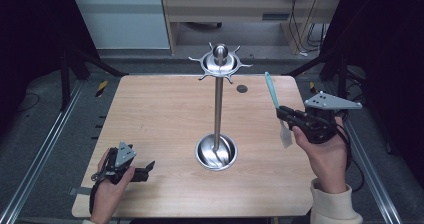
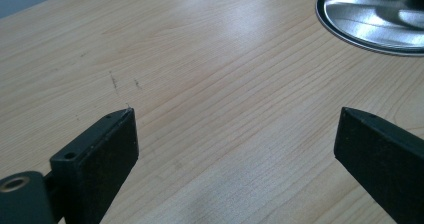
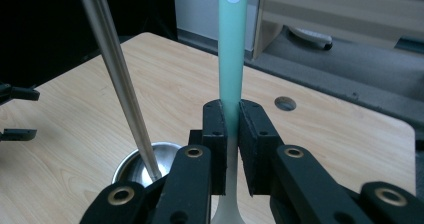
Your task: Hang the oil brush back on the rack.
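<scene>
Nearest the high camera, at the near left corner of the wooden table (image 1: 165, 109): left gripper (image 1: 145, 170), resting low on the tabletop in the person's left hand (image 1: 107, 186), jaws spread wide with bare wood between them (nothing grasped). Seen past those jaws in the left gripper view, the round steel base (image 2: 372, 19) of the utensil stand.

At the right edge of the table, raised above the surface: right gripper (image 1: 281, 112) in the right hand (image 1: 325, 156), jaws clenched on the handle of a teal silicone spatula (image 1: 272, 91). Handle pointing up and slightly far-left, pale translucent blade (image 1: 285, 135) hanging below the jaws, clear of the tabletop. In the right gripper view, pads (image 3: 216, 134) pressed against both sides of the handle where teal fades to whitish.

In the middle of the table: steel utensil stand (image 1: 218, 109), upright pole rising from a dish-shaped base to a crown of hooks (image 1: 220, 63) with a ball on top, well apart from the spatula. Beyond, near the far right edge, a small dark round hole (image 1: 242, 88).
</scene>
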`<state>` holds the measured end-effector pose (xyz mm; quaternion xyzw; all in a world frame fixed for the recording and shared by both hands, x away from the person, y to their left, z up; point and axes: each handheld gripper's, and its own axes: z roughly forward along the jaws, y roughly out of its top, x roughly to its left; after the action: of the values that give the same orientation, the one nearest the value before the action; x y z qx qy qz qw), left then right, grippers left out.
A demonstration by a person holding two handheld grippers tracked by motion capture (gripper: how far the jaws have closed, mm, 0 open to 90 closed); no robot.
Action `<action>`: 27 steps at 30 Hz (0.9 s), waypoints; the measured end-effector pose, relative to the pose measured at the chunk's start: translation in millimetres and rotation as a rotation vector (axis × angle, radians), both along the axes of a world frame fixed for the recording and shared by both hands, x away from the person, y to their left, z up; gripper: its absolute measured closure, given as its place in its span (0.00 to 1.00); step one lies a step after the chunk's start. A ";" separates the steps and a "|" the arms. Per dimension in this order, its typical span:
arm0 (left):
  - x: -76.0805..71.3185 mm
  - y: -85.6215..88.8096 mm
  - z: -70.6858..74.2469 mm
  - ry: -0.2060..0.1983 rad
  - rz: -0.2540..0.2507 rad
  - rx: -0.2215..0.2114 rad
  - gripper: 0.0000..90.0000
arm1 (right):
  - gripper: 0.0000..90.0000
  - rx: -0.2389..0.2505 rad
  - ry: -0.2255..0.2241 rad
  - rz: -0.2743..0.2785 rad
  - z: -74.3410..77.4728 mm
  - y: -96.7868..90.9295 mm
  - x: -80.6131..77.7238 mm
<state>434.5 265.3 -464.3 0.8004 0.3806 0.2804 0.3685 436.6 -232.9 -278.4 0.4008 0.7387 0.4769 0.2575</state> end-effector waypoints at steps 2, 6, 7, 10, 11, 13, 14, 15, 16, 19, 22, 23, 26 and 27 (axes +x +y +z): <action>-0.2 -0.8 0.0 -0.001 -0.002 0.002 0.04 | 0.92 0.000 -0.017 0.004 4.0 0.8 -3.6; -0.4 -1.2 0.3 -0.003 -0.003 0.002 0.04 | 0.92 0.011 -0.038 0.009 10.0 0.0 -9.3; -0.2 -1.4 0.2 -0.002 -0.003 0.002 0.04 | 0.92 0.012 -0.042 0.012 10.9 0.0 -10.2; 0.0 -2.0 0.0 -0.001 -0.007 0.007 0.04 | 0.92 0.009 -0.048 0.013 13.0 -0.1 -12.8; -0.3 -2.1 0.2 -0.002 -0.006 0.007 0.04 | 0.92 0.010 -0.054 0.014 13.7 -0.2 -13.4; -0.4 -2.0 0.1 -0.002 -0.006 0.007 0.04 | 0.92 0.013 -0.060 0.019 15.2 -0.2 -14.8; -0.4 -1.6 0.1 -0.001 -0.004 0.008 0.04 | 0.92 0.015 -0.061 0.020 15.9 -0.1 -15.6; -0.3 -1.2 0.1 -0.002 -0.003 0.006 0.04 | 0.92 0.016 -0.064 0.024 16.5 0.1 -16.2; -0.3 -0.8 0.2 -0.003 -0.001 0.005 0.04 | 0.92 0.018 -0.066 0.027 17.2 0.7 -16.6; -0.1 -0.7 0.2 -0.003 -0.003 0.007 0.04 | 0.92 0.013 -0.075 0.034 19.2 1.6 -18.5; -0.4 -1.6 0.2 -0.003 -0.007 0.011 0.04 | 0.92 0.024 -0.082 0.042 20.6 1.8 -20.4; -0.5 -1.7 0.2 -0.003 -0.007 0.013 0.04 | 0.92 0.027 -0.084 0.048 21.1 1.8 -21.0; -0.5 -1.2 0.2 -0.004 -0.004 0.011 0.04 | 0.92 0.037 -0.096 0.066 23.0 3.2 -22.9; -0.5 -1.0 0.2 -0.004 -0.003 0.009 0.04 | 0.92 0.039 -0.101 0.074 23.6 4.0 -23.8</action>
<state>434.1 264.2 -464.1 0.8022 0.3772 0.2833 0.3660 412.8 -228.9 -254.8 0.3537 0.7297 0.5199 0.2686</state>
